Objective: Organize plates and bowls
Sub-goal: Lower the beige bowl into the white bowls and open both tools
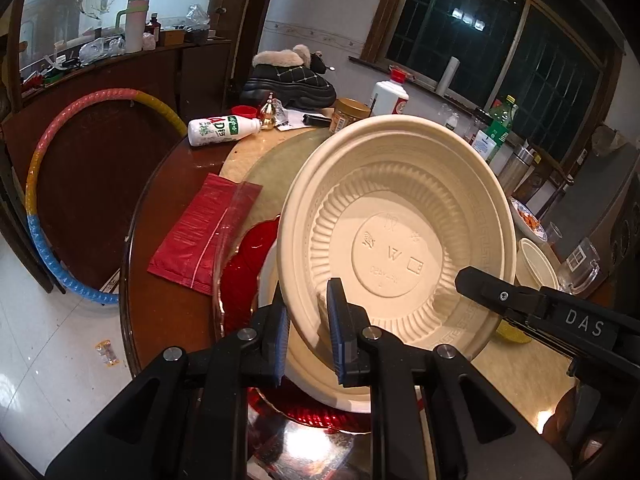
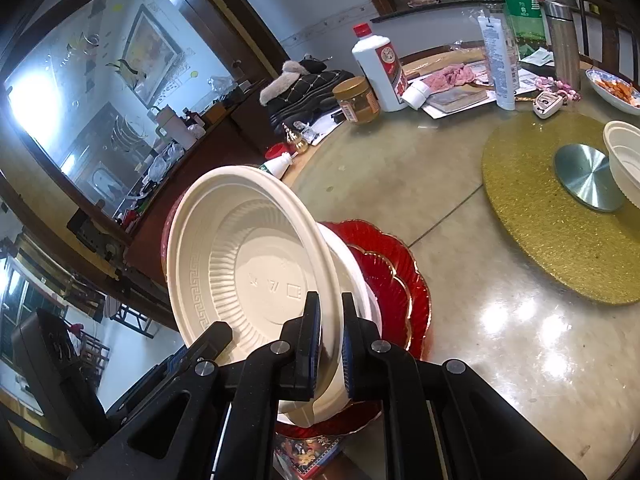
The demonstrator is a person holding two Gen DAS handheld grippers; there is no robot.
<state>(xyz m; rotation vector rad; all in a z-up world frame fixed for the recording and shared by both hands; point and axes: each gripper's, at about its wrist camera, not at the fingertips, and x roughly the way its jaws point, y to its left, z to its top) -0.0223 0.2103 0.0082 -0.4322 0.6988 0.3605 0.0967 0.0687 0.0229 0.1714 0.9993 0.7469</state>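
A cream disposable bowl (image 1: 396, 232) (image 2: 248, 260) hangs tilted on its side with its inside facing the cameras. My left gripper (image 1: 308, 312) is shut on its rim at the near left. My right gripper (image 2: 330, 312) is shut on the opposite part of the same rim. The right gripper (image 1: 464, 276) shows in the left wrist view, and the left gripper (image 2: 208, 340) shows in the right wrist view. Just under the tilted bowl, a second white bowl (image 2: 356, 276) (image 1: 304, 364) sits on a red scalloped plate (image 2: 400, 280) (image 1: 240, 272). A third white bowl (image 2: 624, 160) (image 1: 536, 268) stands apart on the gold mat.
On the round table are a red packet (image 1: 200, 232), a fallen milk bottle (image 1: 220, 130), a peanut butter jar (image 2: 358, 100), a white liquor bottle (image 2: 380, 68), a green bottle (image 2: 522, 8) and a dish of orange food (image 2: 616, 88). A gold mat (image 2: 532, 208) carries a metal disc. A hoop (image 1: 36, 184) leans by the table.
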